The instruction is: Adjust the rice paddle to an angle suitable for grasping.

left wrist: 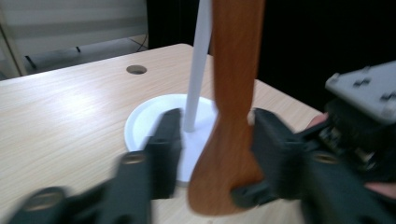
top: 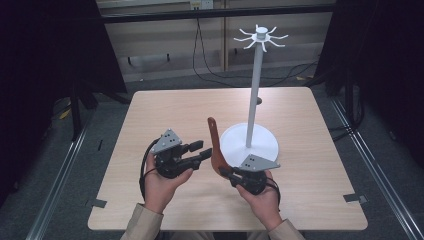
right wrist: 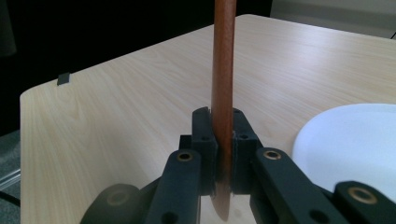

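Presently catalogued, one wooden spatula [top: 215,145], reddish-brown, standing upright on the near middle of the table [top: 165,110], just left of the stand's base. No brand, label or legible writing appears on any item.

Right gripper [top: 226,171]: jaws clamped flat on the spatula's broad lower end; in the right gripper view the blade [right wrist: 222,93] sits edge-on between both pads with no gap. The holding hand [top: 262,197] rests low on the table's near edge.

Left gripper [top: 204,150]: jaws part-open, a moderate gap, one on either side of the spatula. In the left gripper view the wood [left wrist: 231,116] stands between the jaws; one jaw lies close against it, the other stands clear. Nothing gripped.

White stand [top: 255,95]: round flat base [top: 265,145], slim upright pole, crown of short hooks [top: 261,36] on top, all bare.

Table: pale wood grain, one round cable hole [left wrist: 136,69], dark tape marks [top: 352,198] at the near corners.
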A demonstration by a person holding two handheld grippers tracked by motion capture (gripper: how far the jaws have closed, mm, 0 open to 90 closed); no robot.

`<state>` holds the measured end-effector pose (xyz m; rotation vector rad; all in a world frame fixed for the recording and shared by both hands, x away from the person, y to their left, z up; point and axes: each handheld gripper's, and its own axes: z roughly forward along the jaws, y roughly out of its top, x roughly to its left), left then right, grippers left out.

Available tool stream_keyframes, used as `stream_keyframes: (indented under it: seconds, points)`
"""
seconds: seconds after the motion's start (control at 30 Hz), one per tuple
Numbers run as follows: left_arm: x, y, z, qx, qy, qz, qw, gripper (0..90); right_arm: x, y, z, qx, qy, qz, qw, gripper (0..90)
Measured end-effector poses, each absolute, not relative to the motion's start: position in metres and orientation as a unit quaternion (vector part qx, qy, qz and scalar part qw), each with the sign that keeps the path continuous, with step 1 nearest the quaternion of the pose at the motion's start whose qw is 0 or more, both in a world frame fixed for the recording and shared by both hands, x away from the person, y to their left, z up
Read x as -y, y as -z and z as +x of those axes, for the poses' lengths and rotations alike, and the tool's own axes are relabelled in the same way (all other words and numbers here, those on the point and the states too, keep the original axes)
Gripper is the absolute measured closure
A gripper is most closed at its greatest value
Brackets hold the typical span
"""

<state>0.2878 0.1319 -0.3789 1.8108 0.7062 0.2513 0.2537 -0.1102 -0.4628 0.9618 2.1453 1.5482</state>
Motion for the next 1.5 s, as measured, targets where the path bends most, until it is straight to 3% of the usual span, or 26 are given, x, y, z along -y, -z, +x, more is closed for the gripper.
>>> stream_keyframes:
  seconds: [0.2,0.43,0.9,1.5]
  points:
    - [-0.137,0.396,0.289,-0.302,-0.112,0.774,0.545,29.5,0.128,0.454,0.256,-0.752,-0.541,0.337,0.167,84.5]
    - [-0.144,0.416,0.292,-0.313,-0.12,0.781,0.527,13.5,0.134,0.447,0.258,-0.751,-0.547,0.331,0.163,84.5]
    - [-0.164,0.453,0.296,-0.349,-0.096,0.789,0.498,5.2,0.143,0.43,0.267,-0.742,-0.564,0.331,0.151,84.4]
    - [-0.161,0.457,0.293,-0.351,-0.087,0.795,0.488,2.5,0.154,0.375,0.287,-0.73,-0.579,0.315,0.18,84.5]
